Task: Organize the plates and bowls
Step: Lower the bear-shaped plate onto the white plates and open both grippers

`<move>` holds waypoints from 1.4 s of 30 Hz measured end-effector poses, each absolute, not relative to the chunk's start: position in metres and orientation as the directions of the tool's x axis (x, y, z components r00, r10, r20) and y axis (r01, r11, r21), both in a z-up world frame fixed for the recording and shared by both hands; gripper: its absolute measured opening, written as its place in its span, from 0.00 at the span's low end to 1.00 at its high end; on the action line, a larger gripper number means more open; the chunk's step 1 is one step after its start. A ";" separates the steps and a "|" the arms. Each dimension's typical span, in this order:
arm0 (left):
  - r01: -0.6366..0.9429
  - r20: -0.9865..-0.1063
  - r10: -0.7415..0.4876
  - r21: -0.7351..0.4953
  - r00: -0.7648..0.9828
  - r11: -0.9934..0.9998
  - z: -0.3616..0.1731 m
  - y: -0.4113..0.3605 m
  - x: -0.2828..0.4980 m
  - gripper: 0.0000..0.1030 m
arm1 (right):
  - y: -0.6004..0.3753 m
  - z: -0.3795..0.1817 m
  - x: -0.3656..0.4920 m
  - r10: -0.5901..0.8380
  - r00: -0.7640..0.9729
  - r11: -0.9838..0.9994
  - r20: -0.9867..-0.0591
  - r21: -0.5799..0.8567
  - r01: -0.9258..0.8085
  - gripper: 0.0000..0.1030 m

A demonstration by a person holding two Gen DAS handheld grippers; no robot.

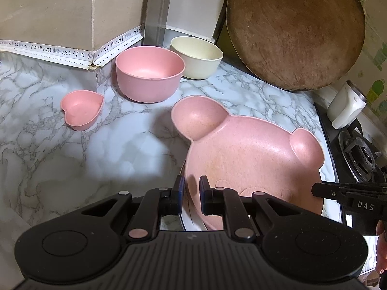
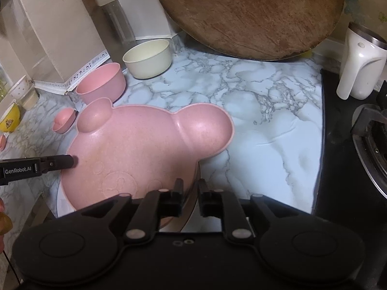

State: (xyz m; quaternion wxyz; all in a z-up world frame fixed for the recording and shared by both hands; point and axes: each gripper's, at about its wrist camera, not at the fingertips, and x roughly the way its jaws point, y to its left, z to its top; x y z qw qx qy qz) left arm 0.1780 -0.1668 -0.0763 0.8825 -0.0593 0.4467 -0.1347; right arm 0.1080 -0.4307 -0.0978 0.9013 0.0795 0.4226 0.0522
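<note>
Plate (image 1: 241, 159), pink and bear-shaped, is held at its near rim: left gripper (image 1: 191, 188) on the left, right gripper (image 2: 189, 189) on the right, jaws narrow, ears pointing far across the tabletop (image 2: 266, 120).

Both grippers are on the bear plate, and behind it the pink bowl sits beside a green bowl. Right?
Not quite: the bowl beside the pink bowl is cream, not green, as the left wrist view shows. Both the left gripper and right gripper are on the bear plate.
</note>
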 end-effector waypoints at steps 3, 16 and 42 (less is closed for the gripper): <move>0.184 -0.774 -0.286 -0.221 0.564 0.958 -0.076 -0.165 0.178 0.12 | -0.430 -0.096 0.106 0.151 0.641 0.983 -0.752 0.182 -0.019 0.20; 0.223 -0.748 -0.317 -0.228 0.583 0.948 -0.066 -0.158 0.166 0.12 | -0.409 -0.076 0.087 0.123 0.683 0.990 -0.720 0.136 -0.035 0.26; 0.298 -0.592 -0.355 -0.196 0.724 0.934 -0.009 -0.100 0.117 0.64 | -0.319 -0.035 0.054 0.124 0.792 0.992 -0.597 0.079 -0.096 0.65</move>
